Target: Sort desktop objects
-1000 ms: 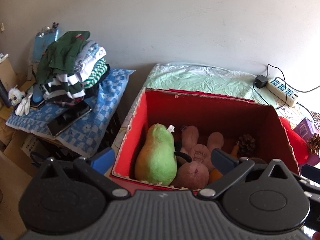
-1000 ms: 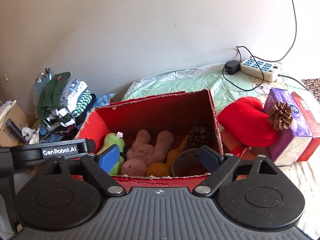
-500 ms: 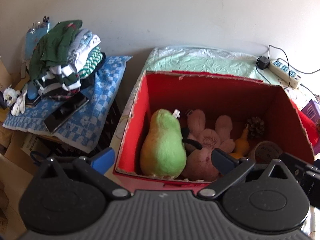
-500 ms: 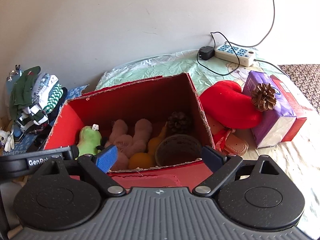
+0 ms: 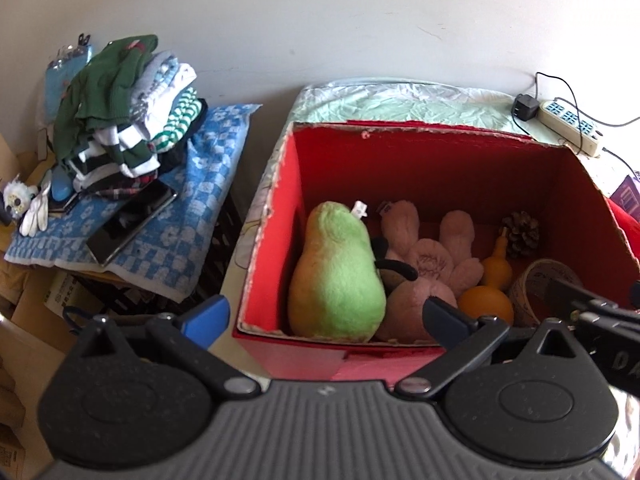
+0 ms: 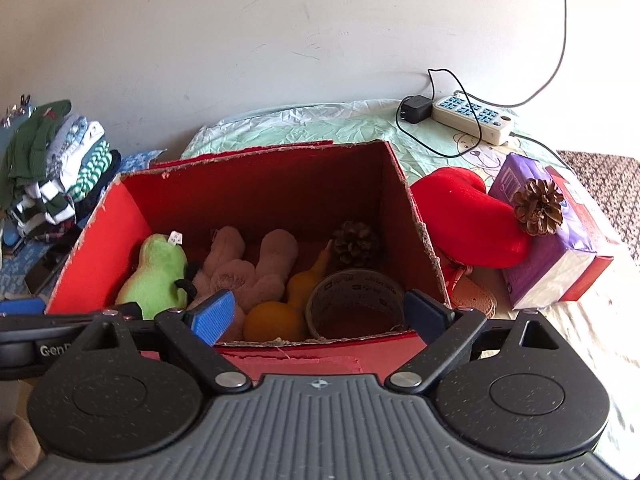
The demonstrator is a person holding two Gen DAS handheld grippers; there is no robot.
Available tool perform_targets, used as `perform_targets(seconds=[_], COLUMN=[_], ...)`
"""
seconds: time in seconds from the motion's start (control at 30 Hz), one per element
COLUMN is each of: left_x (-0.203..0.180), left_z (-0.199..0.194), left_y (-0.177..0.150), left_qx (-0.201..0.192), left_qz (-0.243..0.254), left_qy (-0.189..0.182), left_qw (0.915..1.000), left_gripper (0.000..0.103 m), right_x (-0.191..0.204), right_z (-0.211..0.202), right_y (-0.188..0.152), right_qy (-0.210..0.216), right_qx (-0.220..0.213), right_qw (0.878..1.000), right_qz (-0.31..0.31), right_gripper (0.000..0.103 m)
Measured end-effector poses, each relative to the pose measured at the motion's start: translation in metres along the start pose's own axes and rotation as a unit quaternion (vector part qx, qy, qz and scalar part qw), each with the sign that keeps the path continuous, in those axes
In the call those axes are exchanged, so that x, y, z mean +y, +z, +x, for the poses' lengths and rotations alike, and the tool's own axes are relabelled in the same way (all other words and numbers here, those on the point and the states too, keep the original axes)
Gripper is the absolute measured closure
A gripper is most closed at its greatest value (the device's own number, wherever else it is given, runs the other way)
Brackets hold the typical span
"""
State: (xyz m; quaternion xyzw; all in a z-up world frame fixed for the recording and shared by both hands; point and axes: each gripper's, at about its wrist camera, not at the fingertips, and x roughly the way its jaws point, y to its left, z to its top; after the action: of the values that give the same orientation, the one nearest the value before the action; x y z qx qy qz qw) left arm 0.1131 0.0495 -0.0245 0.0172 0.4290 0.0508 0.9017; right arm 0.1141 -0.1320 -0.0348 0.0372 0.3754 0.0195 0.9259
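Both grippers hovering spread wide and empty before the red box [image 6: 416, 216]

Green pear plush [image 5: 336, 276] is lying inside at its left wall, stem end pointing away; left gripper [image 5: 326, 314] and right gripper [image 6: 318, 314] are touching nothing.

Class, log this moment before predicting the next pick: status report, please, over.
Left gripper open, empty. Right gripper open, empty, at red box. Loose pine cone on purple tissue pack, outside box. Nothing blocking it.
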Motion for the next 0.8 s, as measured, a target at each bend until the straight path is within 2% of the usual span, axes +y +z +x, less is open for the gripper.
perform_targets(seconds=[0.53,0.8], left_x=[0.000,0.002], left_z=[0.015,0.021], left_y=[0.001,0.001], left_qx=[0.020,0.030], left_qz=[-0.014,-0.025], left_qy=[-0.008,-0.013], left_qw=[0.9997,0.9992], left_gripper=[0.000,0.000], right_x=[0.001,0.002], right_z=[0.007,0.010], right_y=[-0.002,-0.002], right_qy=[-0.013,-0.016], right_qx=[0.000,0.003], right_qw=[1.000,1.000], right_qz=[-0.001,-0.005], right_gripper=[0.009,0.006])
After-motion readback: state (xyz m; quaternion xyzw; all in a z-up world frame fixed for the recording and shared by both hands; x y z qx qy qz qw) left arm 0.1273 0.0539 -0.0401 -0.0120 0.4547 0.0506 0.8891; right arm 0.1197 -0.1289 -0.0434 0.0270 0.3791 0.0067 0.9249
